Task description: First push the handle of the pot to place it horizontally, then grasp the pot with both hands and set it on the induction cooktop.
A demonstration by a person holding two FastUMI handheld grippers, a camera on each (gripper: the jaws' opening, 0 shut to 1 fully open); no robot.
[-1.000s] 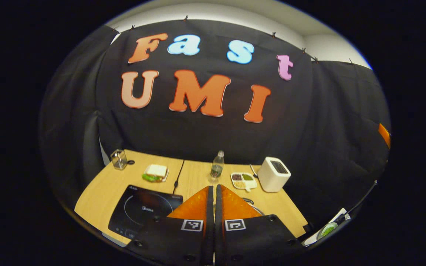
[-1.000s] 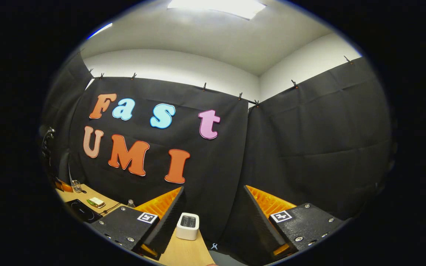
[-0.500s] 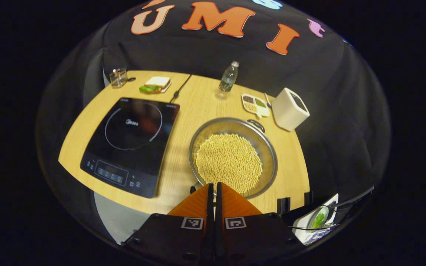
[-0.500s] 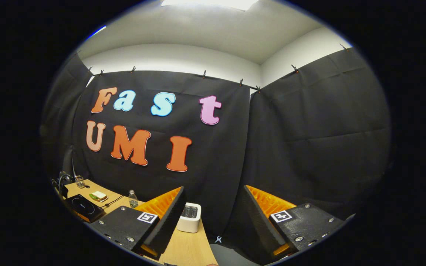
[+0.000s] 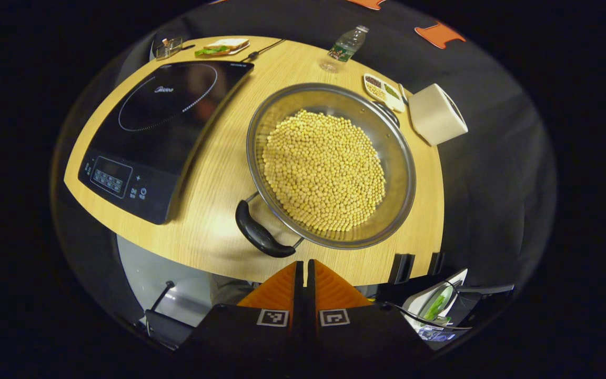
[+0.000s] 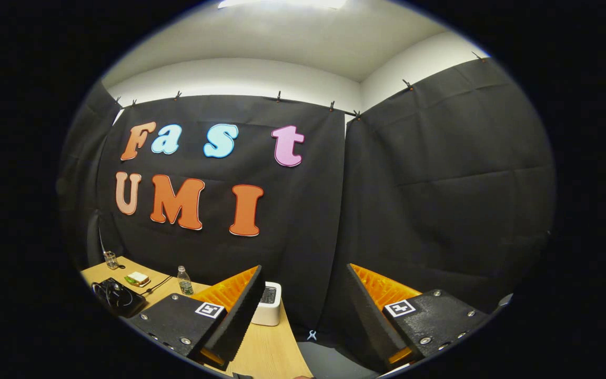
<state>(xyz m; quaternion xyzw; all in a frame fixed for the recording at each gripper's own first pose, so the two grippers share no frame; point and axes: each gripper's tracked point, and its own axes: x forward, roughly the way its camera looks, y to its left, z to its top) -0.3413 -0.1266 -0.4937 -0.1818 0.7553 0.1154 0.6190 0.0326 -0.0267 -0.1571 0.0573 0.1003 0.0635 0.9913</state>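
Handle (image 5: pixel 261 235) push: keep left tongs (image 5: pixel 303 273) pressed together, nudge sideways beside pot (image 5: pixel 331 164); right tongs (image 6: pixel 303 310) spread, waiting.

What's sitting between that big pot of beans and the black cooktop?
Nothing: in the left gripper view, only bare wooden table separates the pot from the induction cooktop.

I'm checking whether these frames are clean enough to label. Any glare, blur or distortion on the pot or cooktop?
Left gripper view: sharp; fisheye bows the table edge; the cooktop glass carries a dim reddish reflection; the pot rim shines softly, with no blown-out glare. Right gripper view: sharp; the ceiling light is overexposed; the cooktop is small and dark.
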